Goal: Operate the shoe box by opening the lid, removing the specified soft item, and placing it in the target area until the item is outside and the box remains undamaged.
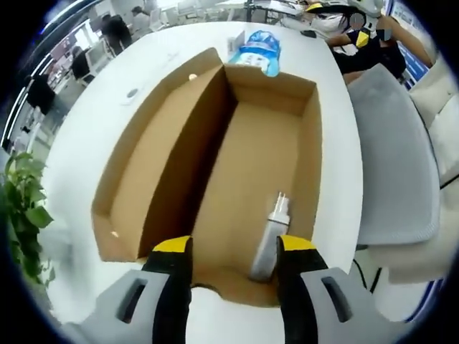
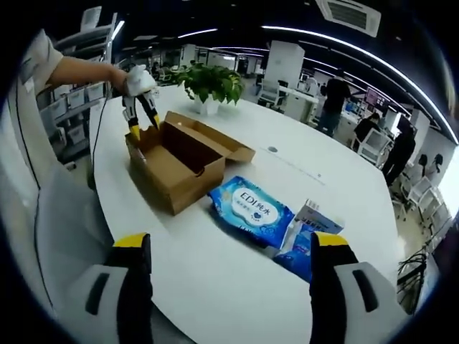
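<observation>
The shoe box [image 1: 237, 179] stands on the white table [image 2: 215, 287] with its lid [image 1: 154, 154] already swung back and lying open to the left, so the interior is exposed from above. This placement gives vertical access — the left gripper [image 1: 234, 252] is poised over the near end wall, jaws pointing down into the cavity.

Inside, a small grey tube-like item [image 1: 271, 240] lies against the right wall near the near end; whether it is the specified soft item cannot be confirmed. The left gripper's jaws are set wide apart and hold nothing; the right jaw tip lies close beside the item, and contact cannot be told.

In the right gripper view, the box [image 2: 176, 161] sits far across the table with the left gripper [image 2: 141, 111] held above its far end by a person's hand [image 2: 115, 75]. A blue wet-wipe pack [image 2: 251, 208] and a small blue-and-white carton [image 2: 312, 226] lie nearer, just outside the box — probably the target area. The right gripper [image 2: 229, 247] hovers well apart from everything, jaws wide and empty, evidently kept in reserve.
</observation>
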### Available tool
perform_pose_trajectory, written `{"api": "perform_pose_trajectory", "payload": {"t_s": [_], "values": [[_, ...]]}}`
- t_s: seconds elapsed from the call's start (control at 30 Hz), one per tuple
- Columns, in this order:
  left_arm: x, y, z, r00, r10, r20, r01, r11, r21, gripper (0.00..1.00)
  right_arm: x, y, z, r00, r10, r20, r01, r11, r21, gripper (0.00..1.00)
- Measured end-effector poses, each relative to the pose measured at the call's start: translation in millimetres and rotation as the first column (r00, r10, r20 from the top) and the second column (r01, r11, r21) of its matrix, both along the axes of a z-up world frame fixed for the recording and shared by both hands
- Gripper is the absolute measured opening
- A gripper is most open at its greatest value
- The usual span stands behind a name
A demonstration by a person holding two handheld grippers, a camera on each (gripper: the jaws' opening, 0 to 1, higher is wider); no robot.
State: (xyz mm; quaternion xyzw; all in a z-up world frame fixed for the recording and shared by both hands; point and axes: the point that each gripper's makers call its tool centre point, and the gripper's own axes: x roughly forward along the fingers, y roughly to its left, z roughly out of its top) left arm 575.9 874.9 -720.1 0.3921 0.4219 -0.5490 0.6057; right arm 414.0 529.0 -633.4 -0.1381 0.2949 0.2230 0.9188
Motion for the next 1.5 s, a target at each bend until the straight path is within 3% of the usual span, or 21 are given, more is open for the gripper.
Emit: {"api": "perform_pose_trajectory", "payload": {"t_s": [0.4, 0.6, 1.07, 1.2, 1.5], "values": [[-8.5, -4.4, -23.4, 0.983, -0.147, -0.106, 0.155, 0.985, 0.072, 0.53, -8.3, -4.8, -4.0, 0.999, -0.054, 0.001, 0.054, 0.998, 0.021, 0.86], [-18.2, 2.4, -36.0, 0.954, -0.248, -0.168, 0.269, 0.956, 0.115, 0.57, -18.0, -4.3, -16.6, 0.997, -0.070, -0.034, 0.071, 0.997, 0.018, 0.86], [-28.2, 14.2, -50.0, 0.922, -0.321, -0.216, 0.359, 0.919, 0.166, 0.57, -23.7, -11.6, -24.5, 0.991, -0.114, -0.069, 0.116, 0.993, 0.012, 0.84], [-32.0, 14.4, -53.6, 0.912, -0.339, -0.232, 0.381, 0.909, 0.168, 0.52, -24.1, -10.9, -23.9, 0.990, -0.122, -0.069, 0.124, 0.992, 0.023, 0.84], [-25.2, 9.3, -60.9, 0.924, -0.326, -0.199, 0.360, 0.918, 0.164, 0.52, -23.3, -10.9, -24.1, 0.989, -0.131, -0.069, 0.133, 0.991, 0.026, 0.83]]}}
